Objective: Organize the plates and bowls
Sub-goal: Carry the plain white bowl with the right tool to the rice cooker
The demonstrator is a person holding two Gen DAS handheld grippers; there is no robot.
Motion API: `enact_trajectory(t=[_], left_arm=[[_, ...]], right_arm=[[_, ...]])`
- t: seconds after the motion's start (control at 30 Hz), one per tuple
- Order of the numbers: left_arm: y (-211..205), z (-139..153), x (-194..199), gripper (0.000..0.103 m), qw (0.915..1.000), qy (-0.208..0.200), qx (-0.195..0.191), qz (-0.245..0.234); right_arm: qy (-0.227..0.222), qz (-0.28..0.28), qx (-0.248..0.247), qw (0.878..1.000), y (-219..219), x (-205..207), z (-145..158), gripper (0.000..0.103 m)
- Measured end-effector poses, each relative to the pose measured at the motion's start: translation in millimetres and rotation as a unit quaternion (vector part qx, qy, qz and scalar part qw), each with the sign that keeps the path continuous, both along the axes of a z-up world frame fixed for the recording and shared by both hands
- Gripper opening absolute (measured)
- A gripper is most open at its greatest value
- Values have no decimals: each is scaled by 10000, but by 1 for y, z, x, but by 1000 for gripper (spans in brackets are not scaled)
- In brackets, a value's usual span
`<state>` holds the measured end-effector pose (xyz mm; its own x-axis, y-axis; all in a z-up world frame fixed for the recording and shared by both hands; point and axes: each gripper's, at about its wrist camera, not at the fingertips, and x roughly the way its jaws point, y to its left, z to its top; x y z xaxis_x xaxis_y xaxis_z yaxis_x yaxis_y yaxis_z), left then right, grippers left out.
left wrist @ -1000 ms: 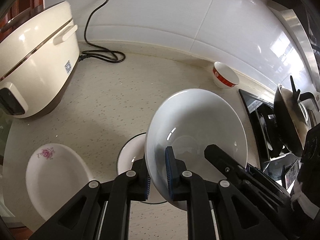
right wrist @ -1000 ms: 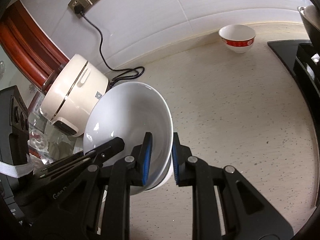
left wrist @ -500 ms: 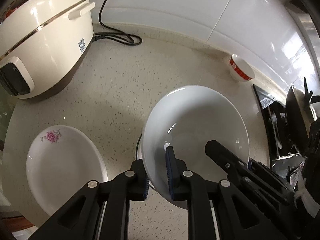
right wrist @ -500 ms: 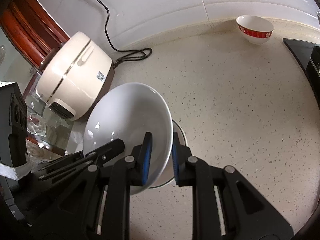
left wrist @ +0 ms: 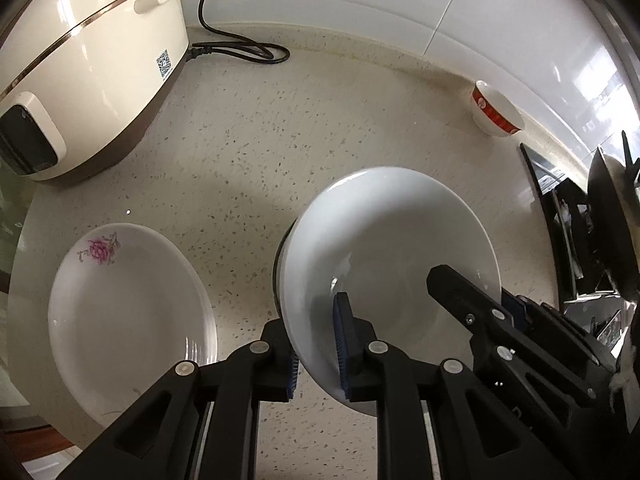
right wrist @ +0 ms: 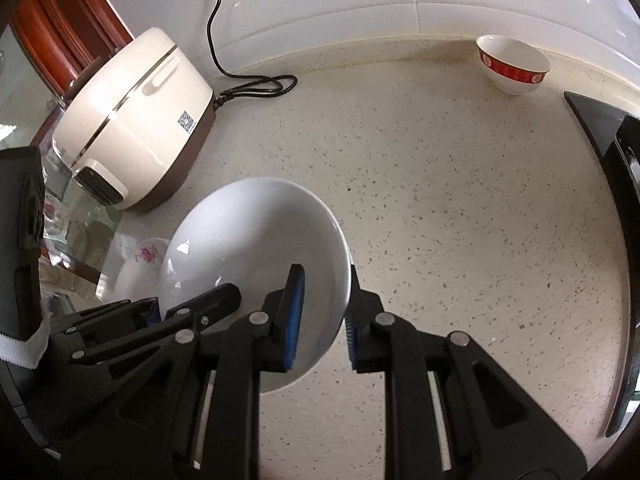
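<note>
Two grippers hold one white bowl (left wrist: 384,248) together. The left gripper (left wrist: 318,344) has its jaws nearly closed on the near-left part of the rim, one blue pad inside the bowl and one outside. The right gripper (right wrist: 322,312) pinches the opposite side of the rim in the same way, also nearly closed. The bowl is tilted, with its opening turned toward the left wrist camera, and it hangs low over the countertop (left wrist: 248,152). Just behind its left edge a dark curved rim shows, but I cannot tell what it belongs to.

Little writing can be read. The cream rice cooker (left wrist: 80,60) carries a small square QR code label (left wrist: 164,63) on its side; the code is too small to read. A second bowl (right wrist: 514,66), white with a red band of pale round marks, stands far back near the wall.

On the left, a white plate with a pink flower print (left wrist: 128,316) lies flat on the countertop, close to the held bowl but apart from it.

The countertop is pale beige stone with dark speckles. The wall is covered with large glossy white tiles. A black power cord (left wrist: 244,46) runs from the cooker and lies looped by the wall. At the right edge, a black stove top (left wrist: 560,216) and a dark wok (left wrist: 612,224) are seen.
</note>
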<state>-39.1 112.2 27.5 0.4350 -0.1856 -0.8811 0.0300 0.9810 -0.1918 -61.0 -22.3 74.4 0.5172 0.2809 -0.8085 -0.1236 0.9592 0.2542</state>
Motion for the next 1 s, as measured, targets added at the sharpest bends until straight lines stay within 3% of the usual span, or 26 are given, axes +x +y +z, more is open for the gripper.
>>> enact_trajectory(t=[0.47, 0.7, 0.87, 1.0], left_arm=[[6, -2, 0, 16, 9999, 131, -50, 50], [10, -3, 1, 18, 9994, 194, -267, 103], [9, 1, 1, 34, 9991, 131, -392, 40], [11, 4, 2, 40, 9986, 94, -522, 87]], right_arm=[[13, -7, -95, 10000, 5, 0, -4, 22], [-49, -29, -149, 9999, 4, -2, -4, 22], [-242, -49, -225, 9994, 3, -3, 4, 22], [-273, -115, -250, 9993, 0, -3, 5, 22]])
